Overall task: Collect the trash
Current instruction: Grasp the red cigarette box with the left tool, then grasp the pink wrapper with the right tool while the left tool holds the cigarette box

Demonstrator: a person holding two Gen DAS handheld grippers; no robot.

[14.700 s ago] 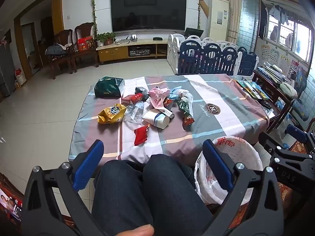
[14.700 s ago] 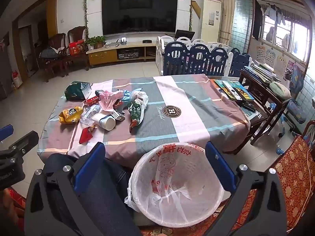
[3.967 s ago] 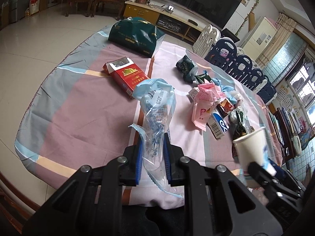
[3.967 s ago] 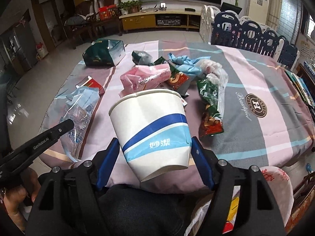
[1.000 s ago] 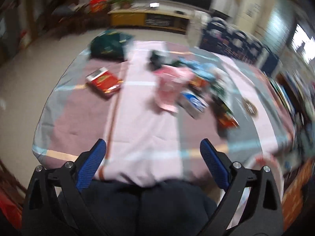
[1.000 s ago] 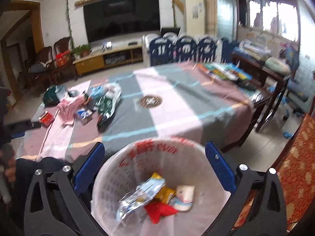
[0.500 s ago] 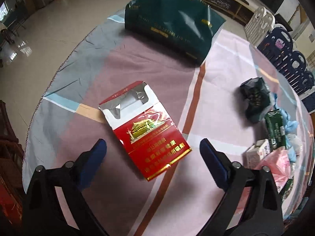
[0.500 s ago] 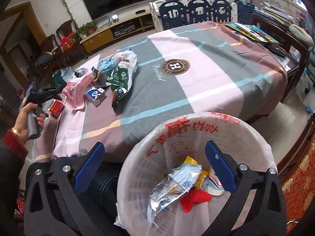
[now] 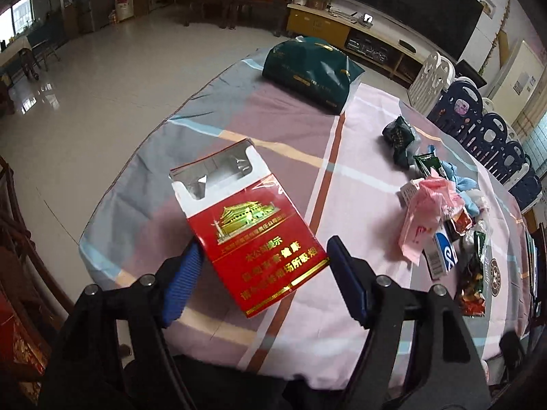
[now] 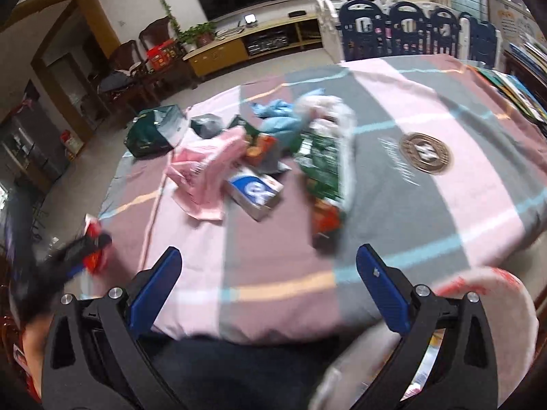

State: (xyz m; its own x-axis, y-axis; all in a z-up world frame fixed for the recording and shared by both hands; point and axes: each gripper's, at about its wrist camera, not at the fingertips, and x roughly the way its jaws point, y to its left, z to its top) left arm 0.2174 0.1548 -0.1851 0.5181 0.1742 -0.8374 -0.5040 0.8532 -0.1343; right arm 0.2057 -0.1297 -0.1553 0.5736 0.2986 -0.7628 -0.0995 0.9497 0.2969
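The red cigarette pack (image 9: 249,229), its lid open and foil showing, sits tilted between the left gripper's (image 9: 263,283) jaws, which have just been closing. Beyond the right gripper's (image 10: 266,290) jaws, crumpled wrappers (image 10: 273,157) lie heaped on the bench (image 10: 427,205).

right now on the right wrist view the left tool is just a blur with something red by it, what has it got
observer: a red cigarette pack sits between the left tool's pads. Its jaws have just been closing, and both pads look to meet the pack's edges.
operator: is the pack shut or open
observer: open, the lid is flipped back and silver foil shows inside.
operator: how does it sit in the tool
observer: skewed, with the open end pointing away from the tool and a bottom corner pointing back between the pads.
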